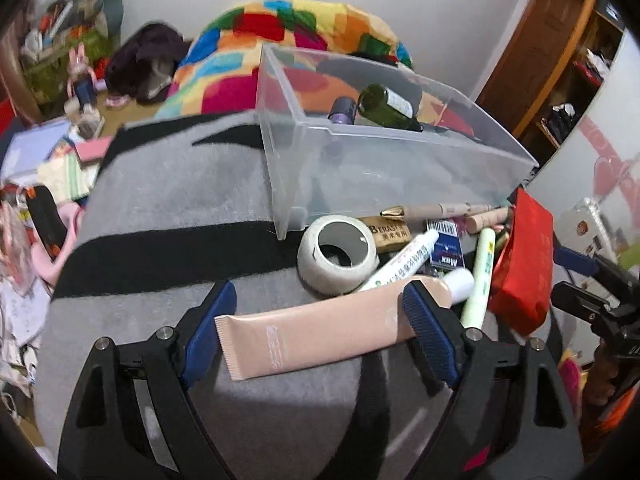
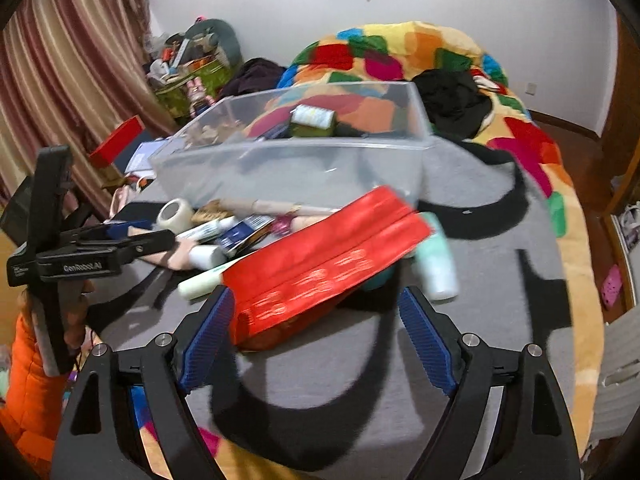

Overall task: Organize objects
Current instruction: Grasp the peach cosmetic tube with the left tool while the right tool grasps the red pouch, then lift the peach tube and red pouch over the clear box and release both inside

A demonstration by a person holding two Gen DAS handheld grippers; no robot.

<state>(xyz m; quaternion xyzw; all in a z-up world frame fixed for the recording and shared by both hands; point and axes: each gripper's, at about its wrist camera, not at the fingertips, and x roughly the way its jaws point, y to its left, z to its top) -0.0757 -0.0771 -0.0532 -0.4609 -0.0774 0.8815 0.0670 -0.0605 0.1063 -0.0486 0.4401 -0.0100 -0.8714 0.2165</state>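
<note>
On the grey blanket (image 1: 160,200), we are straddling the pink tube (image 1: 320,328) with our left gripper's (image 1: 320,328) fingers spread; our right gripper (image 2: 316,336) is gaping too; squeeze mid-tube.

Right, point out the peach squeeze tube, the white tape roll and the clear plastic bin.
Peach squeeze tube (image 1: 320,328): left wrist view, middle of its flat body.
White tape roll (image 1: 340,276): left wrist view, outer side wall.
Clear plastic bin (image 1: 400,164): left wrist view, near front wall.

The left gripper (image 1: 320,332) has its two blue fingers spread wide apart. The right gripper (image 2: 316,332) is spread wide too. Both point forward, low down.
</note>
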